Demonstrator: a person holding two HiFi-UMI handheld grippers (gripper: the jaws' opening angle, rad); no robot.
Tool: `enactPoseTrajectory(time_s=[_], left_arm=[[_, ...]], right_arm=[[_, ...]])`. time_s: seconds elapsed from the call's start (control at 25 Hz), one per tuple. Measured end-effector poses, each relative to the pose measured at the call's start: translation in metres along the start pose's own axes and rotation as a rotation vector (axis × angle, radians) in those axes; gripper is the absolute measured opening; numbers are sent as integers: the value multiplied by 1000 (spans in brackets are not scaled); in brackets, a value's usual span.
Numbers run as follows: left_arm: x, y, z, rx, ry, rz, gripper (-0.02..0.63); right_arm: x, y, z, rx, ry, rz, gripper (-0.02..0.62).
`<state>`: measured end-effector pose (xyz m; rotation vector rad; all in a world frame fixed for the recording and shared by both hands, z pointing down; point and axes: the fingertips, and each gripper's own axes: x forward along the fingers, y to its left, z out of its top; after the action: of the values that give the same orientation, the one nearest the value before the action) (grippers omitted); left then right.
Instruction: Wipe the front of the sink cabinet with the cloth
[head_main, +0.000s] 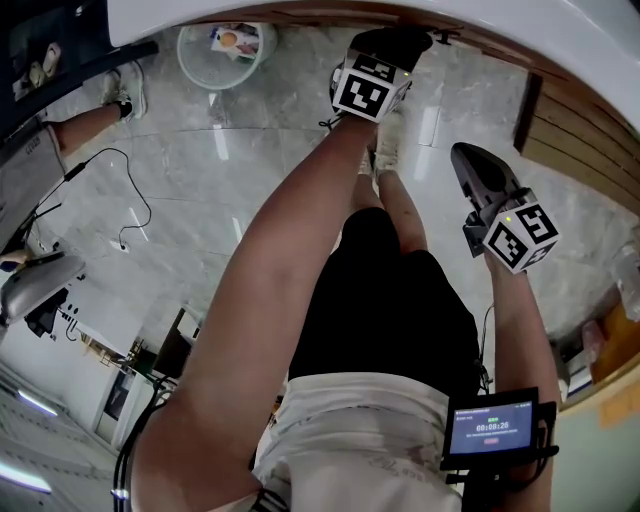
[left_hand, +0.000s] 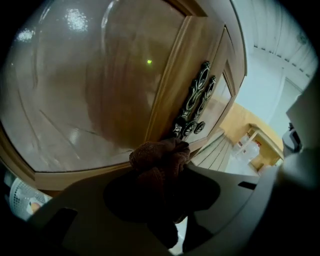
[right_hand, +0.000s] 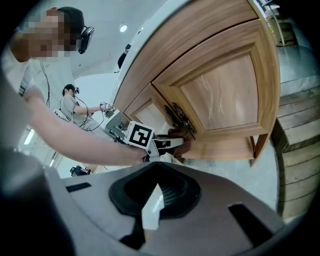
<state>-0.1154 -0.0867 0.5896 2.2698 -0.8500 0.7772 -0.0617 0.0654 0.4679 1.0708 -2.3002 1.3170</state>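
Sink cabinet of pale wood beneath a white counter, standing on a grey marbled floor, with the person bent over it. The panelled door fills most of the left gripper view, and a pair of dark ornate handles runs along the seam where two doors meet. The left gripper is stretched forward to the cabinet, its jaws clenched on a bunched brown cloth. The cloth sticks out past the jaw tips and appears to touch the wood at the lower end of the handles. From here the broad door panel lies up and to the left in the left gripper view, so the coming stroke would probably travel that way across the door face, clear of the handles. The right gripper is held well back from the cabinet, its jaws closed together on nothing; the left is plainly the nearer one. No brand or label can be read on the cabinet. A small display at the person's waist shows a row of digits too small to read reliably
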Motion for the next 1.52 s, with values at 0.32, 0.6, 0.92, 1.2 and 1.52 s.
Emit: enactPoseTrajectory(time_s=[0.32, 0.6, 0.92, 1.2, 1.52], left_arm=[[-41, 70, -11, -48, -31, 199, 156], [-77, 129, -33, -101, -9, 308, 156], [-116, 201, -67, -161, 68, 457, 156], [-85, 186, -73, -131, 110, 411, 156], [-14, 92, -57, -140, 88, 224, 156]], right_arm=[[13, 12, 5, -14, 15, 31, 12], [30, 17, 13, -32, 35, 46, 12], [38, 21, 19, -48, 46, 60, 12], [31, 7, 14, -31, 39, 36, 12], [11, -2, 7, -2, 2, -1, 12]])
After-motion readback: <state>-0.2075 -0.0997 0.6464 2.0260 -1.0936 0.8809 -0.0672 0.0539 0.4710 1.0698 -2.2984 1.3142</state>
